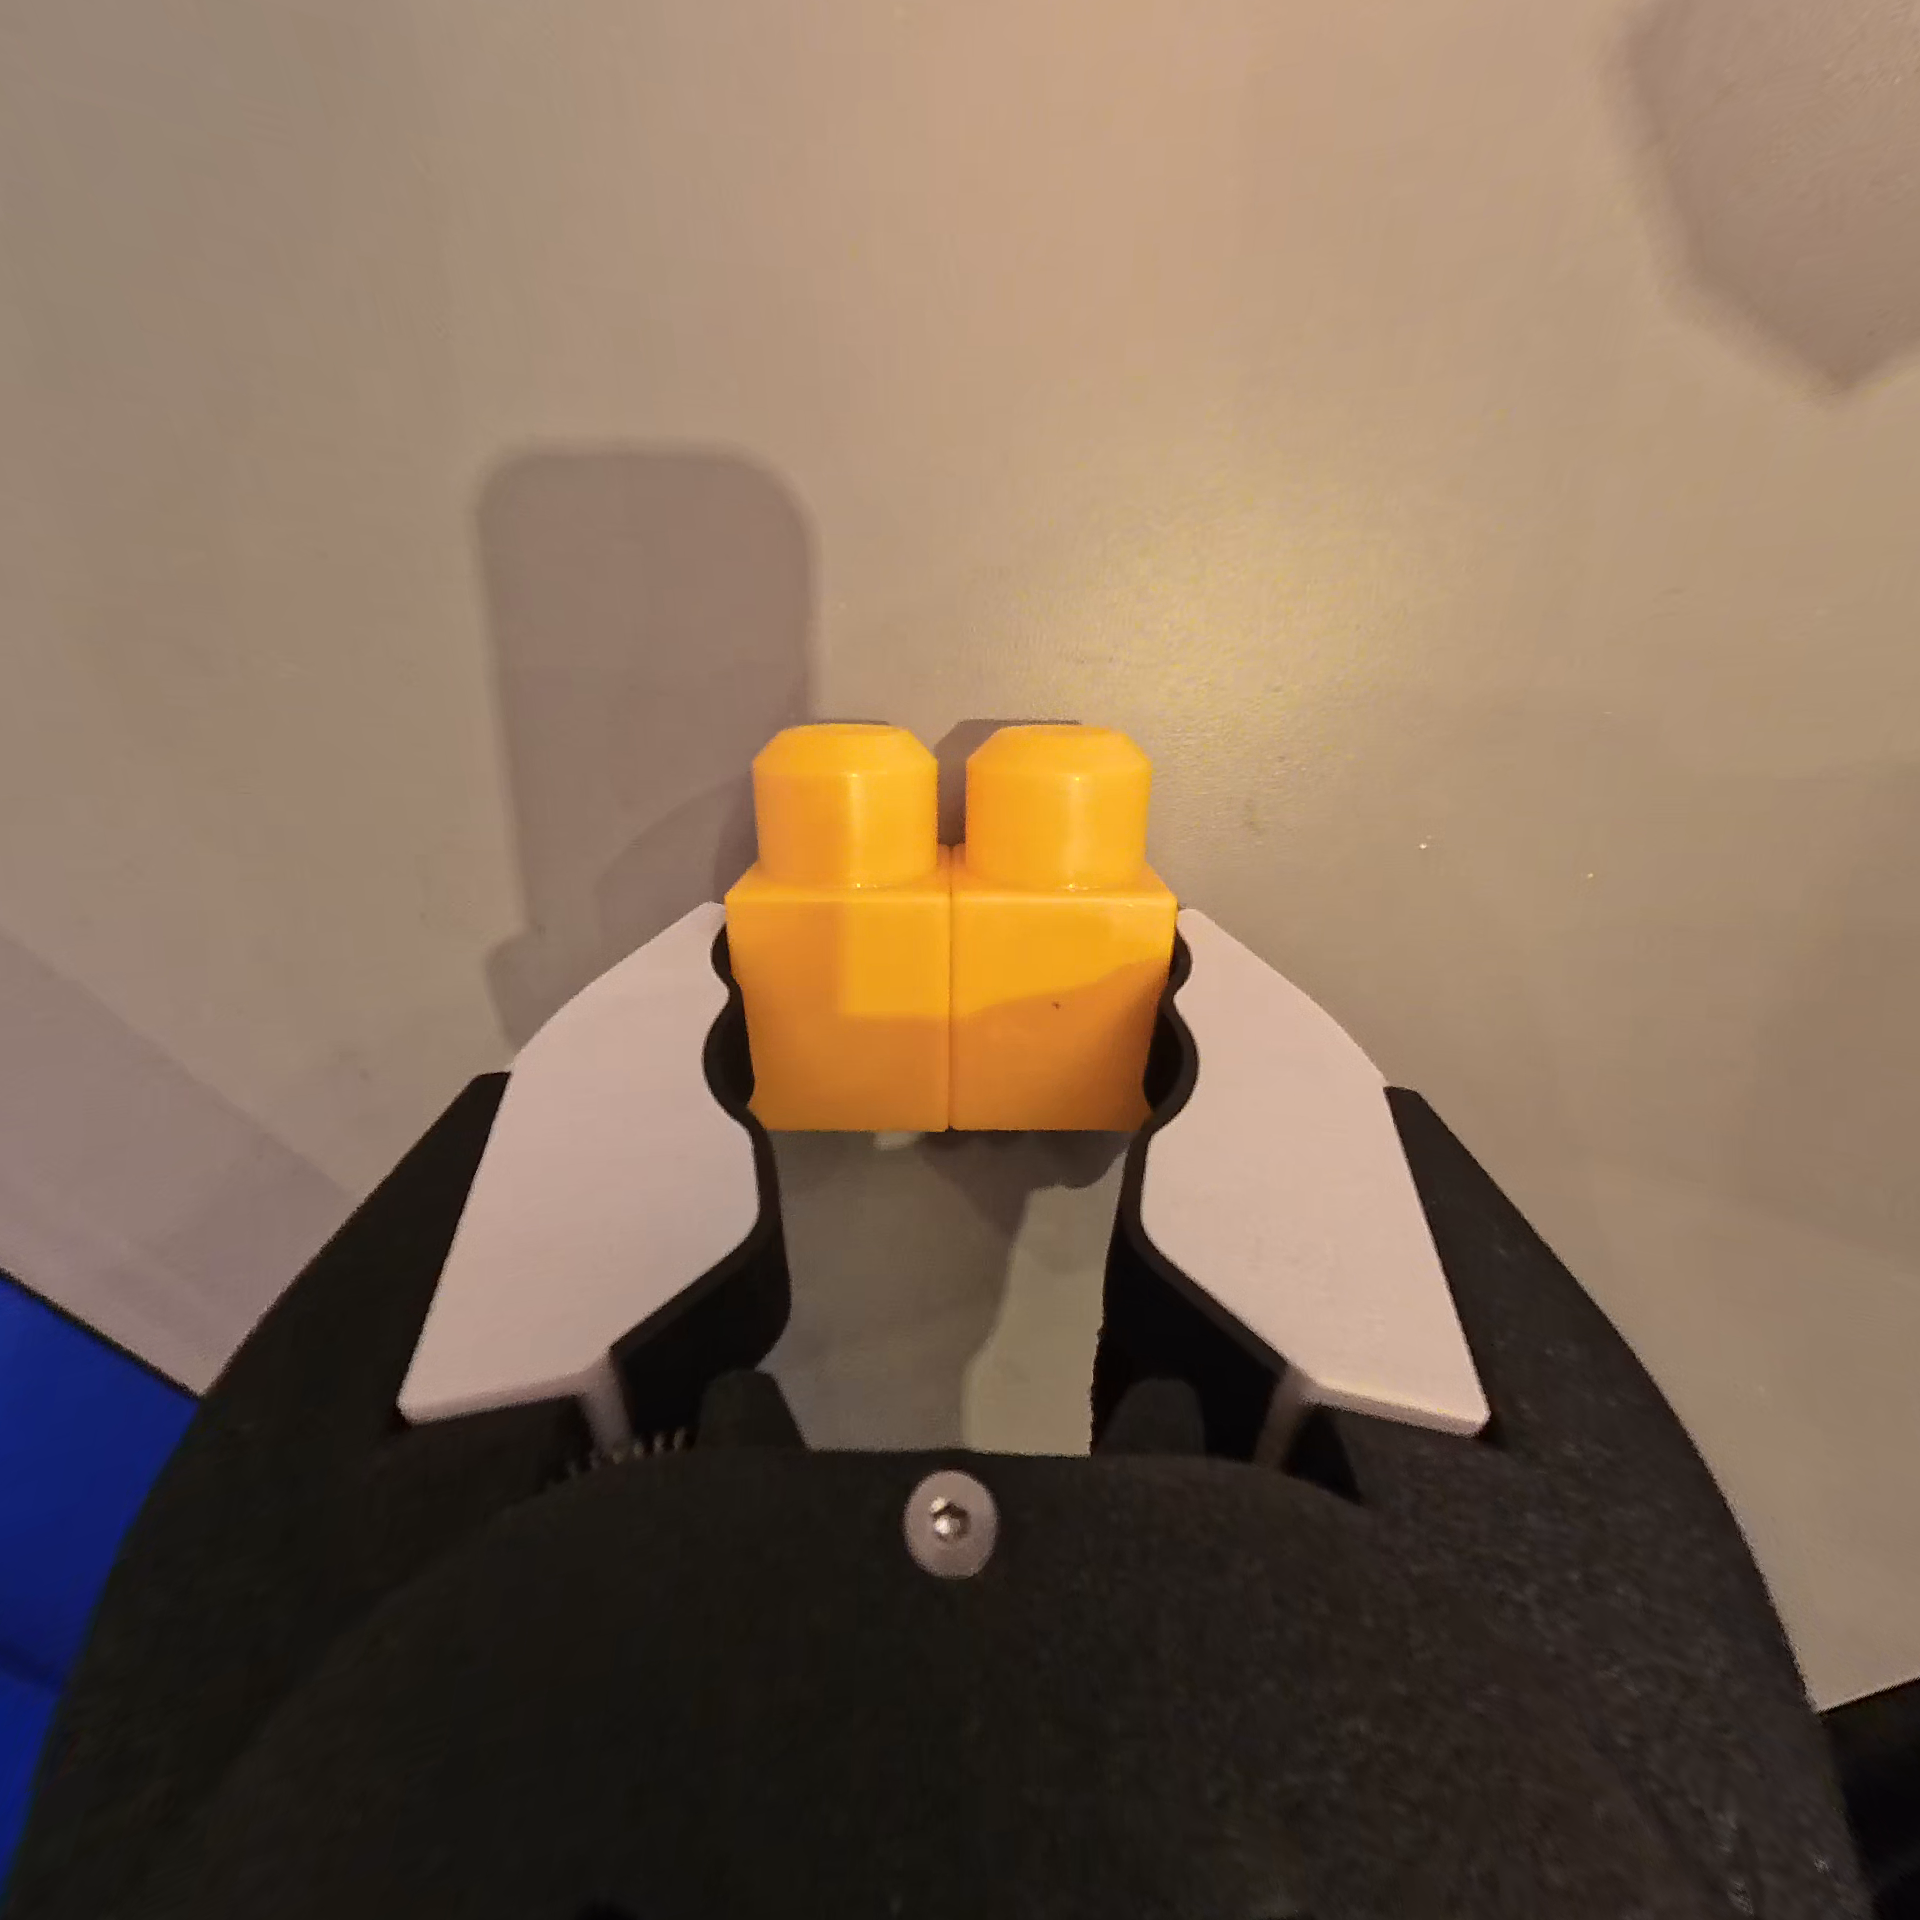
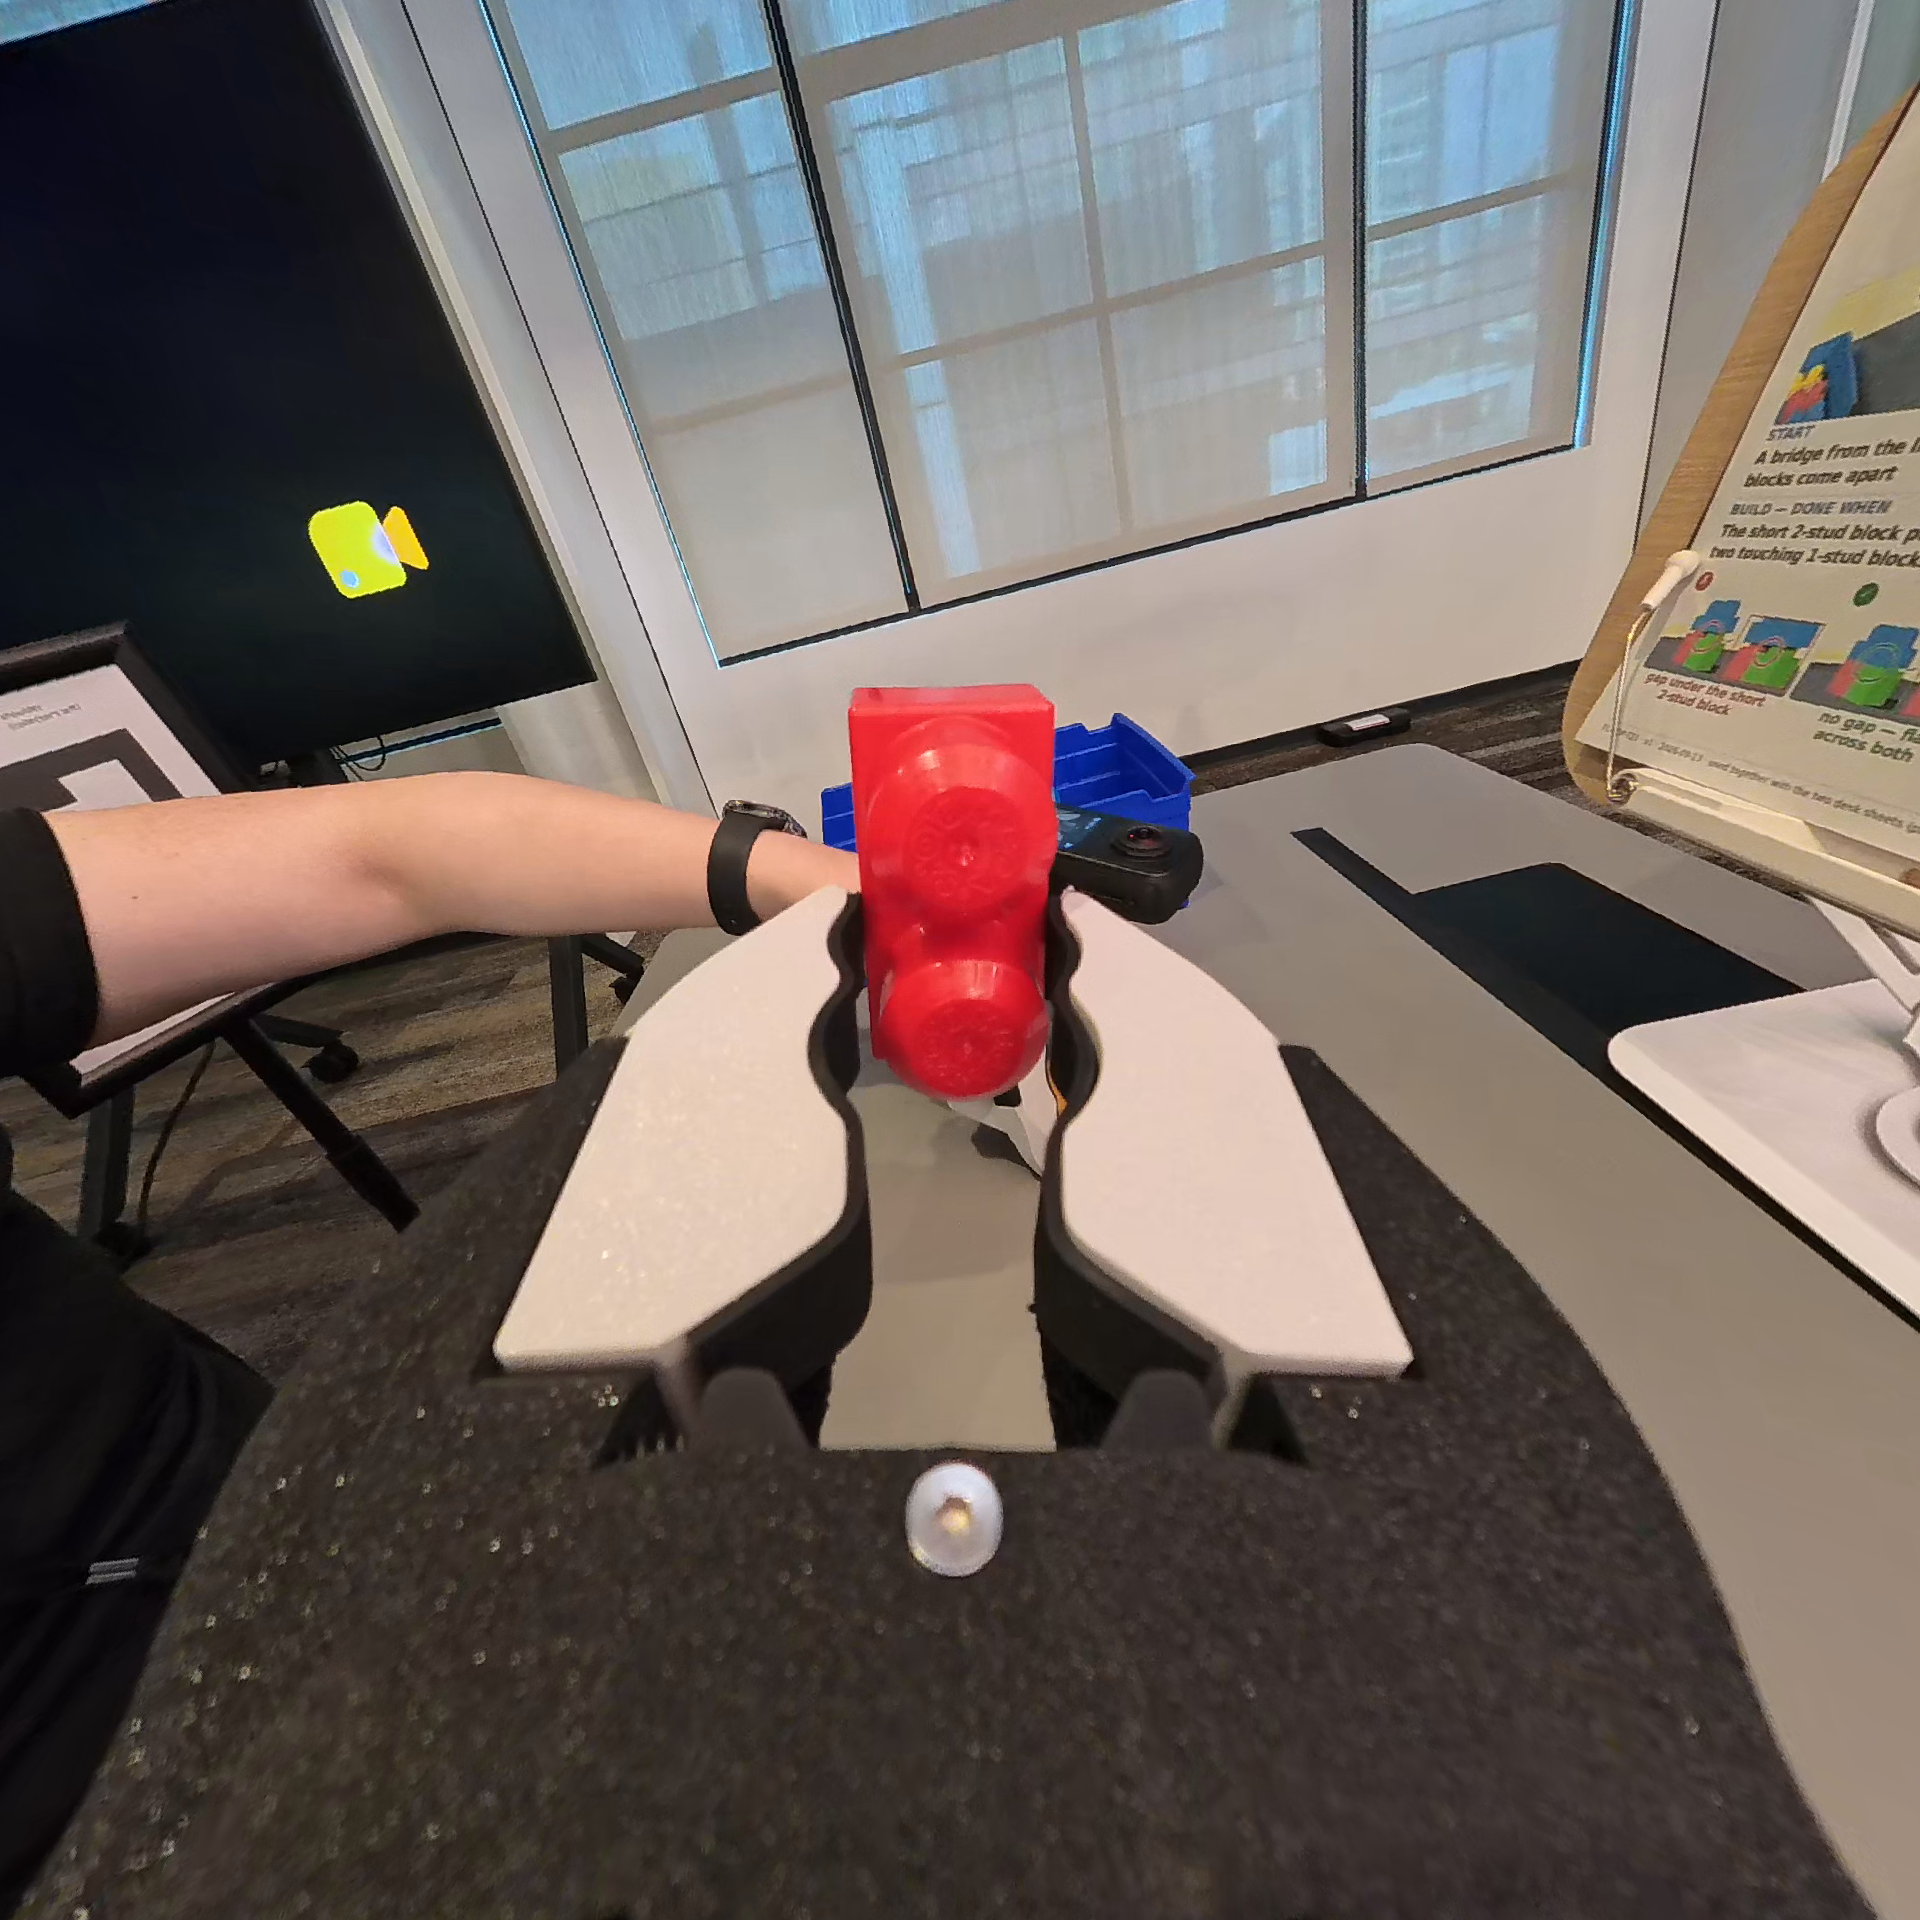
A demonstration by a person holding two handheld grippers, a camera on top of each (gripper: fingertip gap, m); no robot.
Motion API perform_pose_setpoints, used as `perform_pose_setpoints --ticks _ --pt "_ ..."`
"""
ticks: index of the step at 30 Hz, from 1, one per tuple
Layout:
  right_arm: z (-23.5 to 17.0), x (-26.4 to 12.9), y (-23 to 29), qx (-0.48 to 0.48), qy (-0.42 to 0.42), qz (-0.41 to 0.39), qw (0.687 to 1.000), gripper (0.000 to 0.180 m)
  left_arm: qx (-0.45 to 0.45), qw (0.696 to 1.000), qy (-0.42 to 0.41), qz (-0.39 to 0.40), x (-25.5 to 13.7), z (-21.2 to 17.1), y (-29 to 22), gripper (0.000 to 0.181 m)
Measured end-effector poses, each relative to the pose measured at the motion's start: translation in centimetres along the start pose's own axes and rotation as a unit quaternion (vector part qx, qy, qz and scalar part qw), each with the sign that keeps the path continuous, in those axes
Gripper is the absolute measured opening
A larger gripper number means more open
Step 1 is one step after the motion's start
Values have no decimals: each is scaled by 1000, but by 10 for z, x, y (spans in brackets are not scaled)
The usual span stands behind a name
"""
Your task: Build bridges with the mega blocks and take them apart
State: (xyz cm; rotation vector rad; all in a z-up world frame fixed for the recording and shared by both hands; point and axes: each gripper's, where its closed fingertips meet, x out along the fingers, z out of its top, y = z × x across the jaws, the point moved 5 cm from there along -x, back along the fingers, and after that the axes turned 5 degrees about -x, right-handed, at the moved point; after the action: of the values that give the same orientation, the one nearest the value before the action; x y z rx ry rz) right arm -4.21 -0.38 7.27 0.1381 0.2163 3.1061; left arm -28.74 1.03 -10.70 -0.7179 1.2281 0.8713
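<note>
Printed writing stands on a sheet of instructions (image 2: pixel 1808 582) propped on a wooden stand at the right edge of the right wrist view, with headings, small coloured pictures of blocks, a red mark and a green mark. At the far left, a black-framed sign (image 2: pixel 83 748) carries a few small lines of print. A dark screen (image 2: pixel 260 364) shows only a yellow camera symbol. Raised lettering rings the studs of the red block (image 2: pixel 951 847), too fine to read. The left wrist view shows no writing, even on the orange blocks (image 1: pixel 842 1008).
</note>
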Motion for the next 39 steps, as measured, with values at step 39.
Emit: perform_pose_setpoints --ticks 39 --pt "-74 54 -18 224 189 -29 956 33 275 870 -368 178 -80 23 -87 75"
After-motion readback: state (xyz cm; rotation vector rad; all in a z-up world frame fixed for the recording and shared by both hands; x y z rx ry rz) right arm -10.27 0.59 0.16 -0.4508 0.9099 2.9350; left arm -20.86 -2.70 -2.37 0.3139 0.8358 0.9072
